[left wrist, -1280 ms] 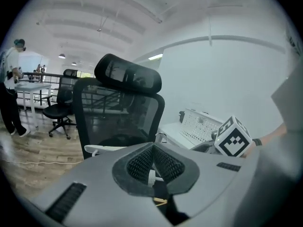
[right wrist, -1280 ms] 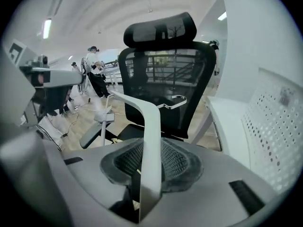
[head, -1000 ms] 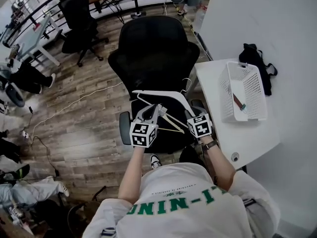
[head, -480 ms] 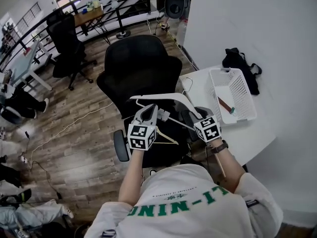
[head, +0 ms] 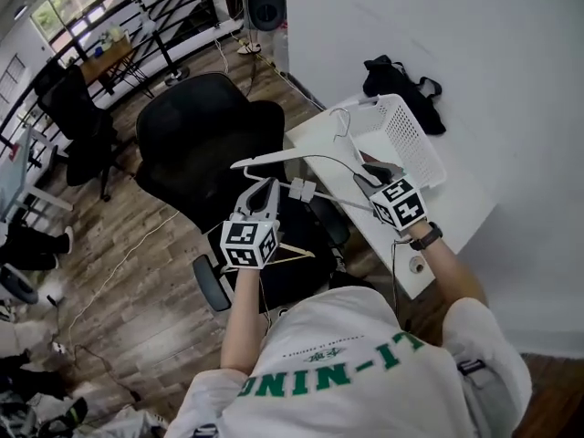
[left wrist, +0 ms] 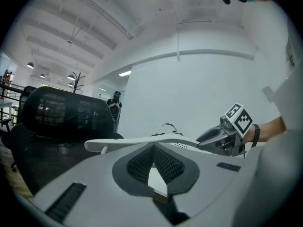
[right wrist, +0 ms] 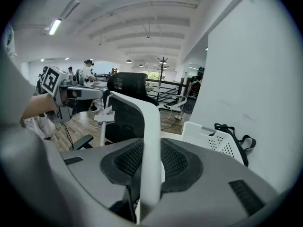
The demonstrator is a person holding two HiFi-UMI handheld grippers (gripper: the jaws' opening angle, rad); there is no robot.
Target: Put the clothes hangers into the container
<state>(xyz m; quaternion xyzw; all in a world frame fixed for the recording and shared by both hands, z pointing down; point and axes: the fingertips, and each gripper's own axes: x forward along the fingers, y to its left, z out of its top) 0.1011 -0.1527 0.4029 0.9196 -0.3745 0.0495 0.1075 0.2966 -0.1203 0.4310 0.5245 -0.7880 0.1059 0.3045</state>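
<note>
One white plastic clothes hanger hangs in the air between two hand-held grippers, above the gap between a black mesh office chair and the left edge of a white table. The hanger is not in the container. The left gripper has its jaws closed on the hanger's left side. The right gripper clamps the broad white arm on the right, which runs straight up between its ribbed pads. The hanger's single wire hook points to the far side, just left of the one white perforated plastic basket on the table. One black bag lies beyond the basket, against the wall. A second black chair stands at the far left. Each gripper carries one cube with black-and-white square markers. Green lettering on the person's white shirt reads "LI-NING".
</note>
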